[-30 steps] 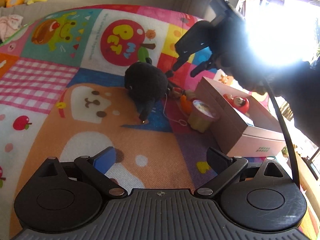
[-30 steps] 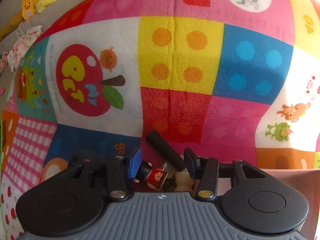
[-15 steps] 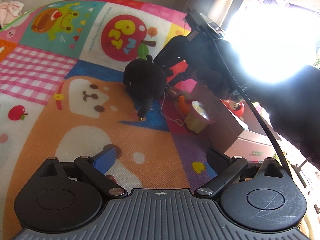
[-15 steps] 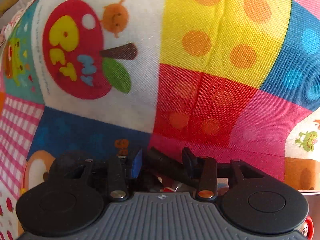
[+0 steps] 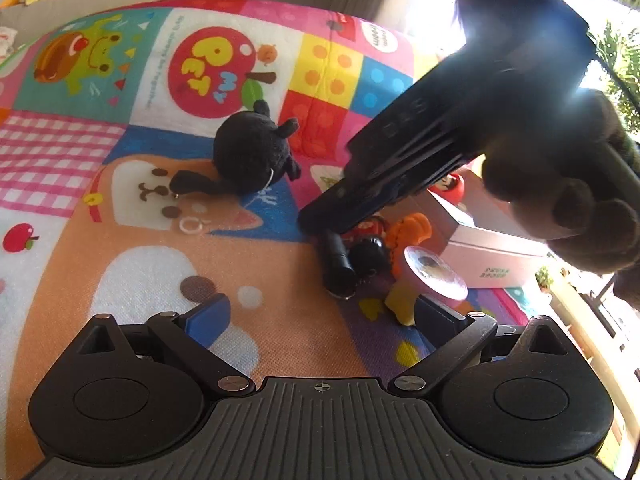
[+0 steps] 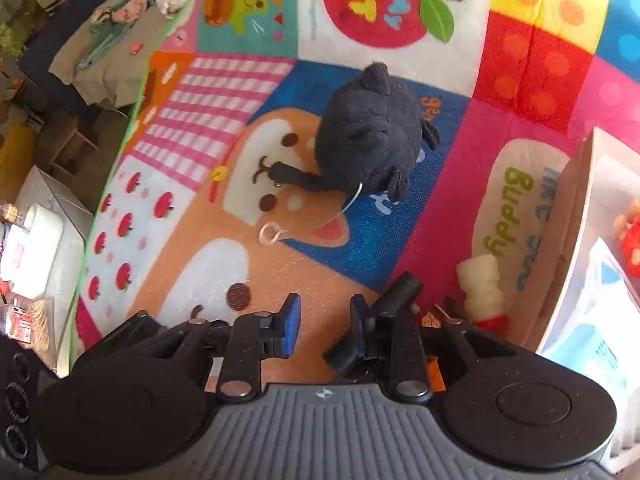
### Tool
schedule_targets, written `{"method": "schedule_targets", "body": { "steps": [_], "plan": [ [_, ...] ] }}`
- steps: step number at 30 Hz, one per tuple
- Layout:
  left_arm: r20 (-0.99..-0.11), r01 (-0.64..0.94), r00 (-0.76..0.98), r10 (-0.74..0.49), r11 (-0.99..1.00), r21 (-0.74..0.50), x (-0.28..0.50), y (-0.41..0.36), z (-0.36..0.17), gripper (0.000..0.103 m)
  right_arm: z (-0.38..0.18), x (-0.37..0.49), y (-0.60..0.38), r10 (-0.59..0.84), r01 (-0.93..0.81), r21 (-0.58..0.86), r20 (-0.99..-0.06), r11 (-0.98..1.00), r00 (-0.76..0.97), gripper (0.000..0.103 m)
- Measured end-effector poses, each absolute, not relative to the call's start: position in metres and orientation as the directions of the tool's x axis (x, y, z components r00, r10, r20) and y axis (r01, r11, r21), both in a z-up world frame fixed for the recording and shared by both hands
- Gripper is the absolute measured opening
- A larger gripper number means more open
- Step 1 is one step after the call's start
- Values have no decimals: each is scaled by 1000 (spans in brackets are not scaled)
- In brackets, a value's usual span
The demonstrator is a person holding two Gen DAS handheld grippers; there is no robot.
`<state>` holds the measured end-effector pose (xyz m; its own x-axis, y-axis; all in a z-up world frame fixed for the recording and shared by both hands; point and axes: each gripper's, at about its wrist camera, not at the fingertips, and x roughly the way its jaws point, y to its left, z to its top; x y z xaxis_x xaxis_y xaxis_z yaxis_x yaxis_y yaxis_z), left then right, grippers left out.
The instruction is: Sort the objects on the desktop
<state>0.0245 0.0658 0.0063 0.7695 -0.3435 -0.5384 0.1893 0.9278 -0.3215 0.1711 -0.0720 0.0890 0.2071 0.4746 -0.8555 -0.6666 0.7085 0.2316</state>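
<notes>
A black plush toy [image 5: 250, 156] lies on the colourful play mat [image 5: 120, 240]; it also shows in the right wrist view [image 6: 368, 148]. A black cylinder [image 5: 338, 266] lies beside a small red-and-black figure [image 5: 366, 240], an orange toy [image 5: 408, 236] and a pink-lidded cup [image 5: 434, 280]. My left gripper [image 5: 320, 320] is open and empty, low over the mat. My right gripper [image 6: 325, 330] is open over the mat, with the black cylinder [image 6: 384, 320] just outside its right finger. It shows dark in the left wrist view [image 5: 400, 168].
A pink-and-white box [image 5: 492, 248] stands at the right with a red doll [image 5: 452, 186] inside; its wall shows in the right wrist view [image 6: 568, 240]. A cream figure [image 6: 482, 292] lies beside it. A low table with clutter [image 6: 100, 40] stands beyond the mat.
My right gripper has swung away from the far mat toward the plush toy, and the black cylinder now sits outside its right finger. My left gripper has come closer to the toy pile.
</notes>
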Motion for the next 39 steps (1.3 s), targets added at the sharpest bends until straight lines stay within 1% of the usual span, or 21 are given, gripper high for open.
{"method": "schedule_targets", "body": {
  "steps": [1,2,3,4,5,6,10,12,15,16,18,20,21,24,29,31,33,35,36,37,39],
  "plan": [
    [-540,190,769,-342,929,-317,24,65,6,101,99,158,-82,483,-682,183,-830,708,278,27],
    [-542,186,770,-337,931,-314,24,65,7,101,108,144,-91,478,-692,115,-802,712,358,33],
    [-543,180,772,-331,933,-312,24,66,7,101,116,128,-103,465,-694,41,-770,719,437,45],
    [-545,168,774,-322,934,-314,25,67,7,101,121,116,-111,455,-692,-12,-746,721,487,51],
    [-547,155,777,-313,936,-317,25,69,8,101,123,104,-119,448,-693,-54,-725,719,523,61],
    [-549,136,780,-301,937,-321,26,71,9,101,123,94,-126,446,-698,-81,-715,712,538,64],
    [-566,26,797,-211,948,-317,29,86,12,101,103,64,-135,447,-733,-138,-713,666,540,67],
    [-568,-19,804,-177,947,-321,27,92,17,101,85,56,-132,434,-720,-164,-701,674,566,74],
    [-565,-42,812,-144,952,-303,22,93,27,101,62,60,-128,401,-677,-156,-703,719,588,75],
    [-565,-39,814,-134,958,-283,19,91,31,101,56,62,-128,401,-667,-137,-705,732,585,73],
    [-566,-28,815,-122,968,-248,16,84,36,101,49,67,-132,405,-649,-93,-712,755,573,47],
    [-568,-15,814,-119,974,-225,14,78,39,101,48,67,-143,429,-639,-46,-705,768,566,45],
    [-570,-7,813,-120,976,-216,14,73,40,101,48,64,-150,432,-638,-45,-699,769,570,35],
    [-573,23,809,-134,980,-197,18,59,40,101,48,56,-174,412,-625,-64,-698,778,585,16],
    [-573,116,799,-180,982,-146,33,24,33,101,41,48,-218,330,-542,-94,-703,835,630,16],
    [-583,150,789,-193,981,-121,43,10,28,101,39,46,-233,307,-509,-91,-702,856,643,21],
    [-580,173,790,-199,980,-101,53,0,25,100,37,44,-243,299,-486,-81,-697,870,651,38],
    [-585,157,786,-198,980,-121,64,-2,25,97,35,42,-247,296,-475,-79,-689,877,661,49],
    [-591,140,781,-202,979,-149,70,1,26,91,34,41,-247,295,-474,-83,-686,877,665,55],
    [-595,127,777,-205,977,-170,75,3,26,88,33,40,-247,298,-478,-84,-684,875,666,60],
    [-605,125,768,-210,976,-180,82,5,25,88,30,40,-244,309,-489,-82,-683,868,662,66]
  ]
}}
